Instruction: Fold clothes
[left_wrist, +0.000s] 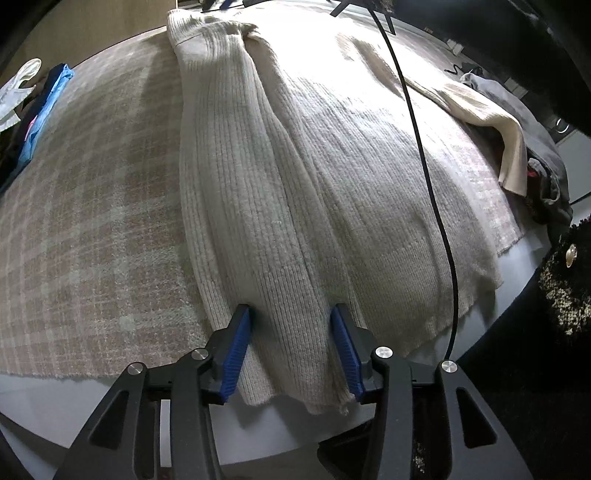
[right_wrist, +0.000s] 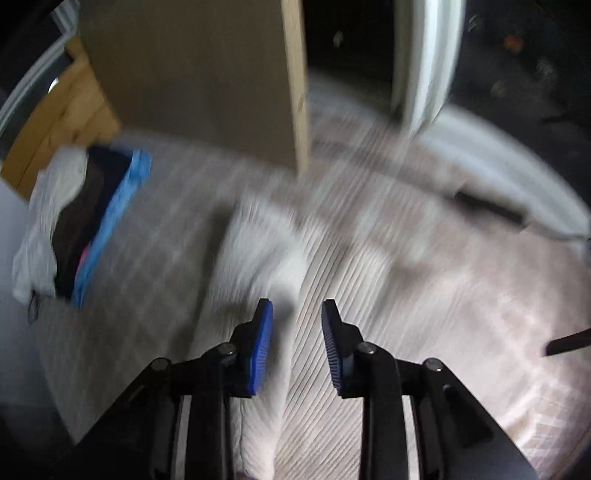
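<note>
Blue ribbed pads of the left hand-held gripper (left_wrist: 290, 349) sit nearest the lens, spread wide apart on either side of the near hem of a cream ribbed-knit sweater (left_wrist: 295, 184); the pads seem to press against the knit on both sides, but nothing is pinched between them. That sweater lies lengthwise on a pink-and-grey plaid blanket (left_wrist: 92, 221) spread over a pale worktop (left_wrist: 55, 398), its left part folded over in a long band running away from the camera, its hem hanging just past the blanket's near edge. One sleeve (left_wrist: 491, 122) reaches out to the right and drapes over a heap of dark grey clothes (left_wrist: 546, 162). A black cable (left_wrist: 421, 140) crosses over the sweater from top to bottom. At the far left edge lies a pile of garments (left_wrist: 40, 103), blue, dark and white. In the right wrist view, heavily blurred by motion, the right hand-held gripper (right_wrist: 297, 343) is also open, its pads apart above the same ribbed sweater (right_wrist: 332, 295); whether they touch it cannot be told. The pile of blue, dark and white clothing (right_wrist: 85, 221) shows at left, with a brown panel (right_wrist: 192, 74) standing behind.
</note>
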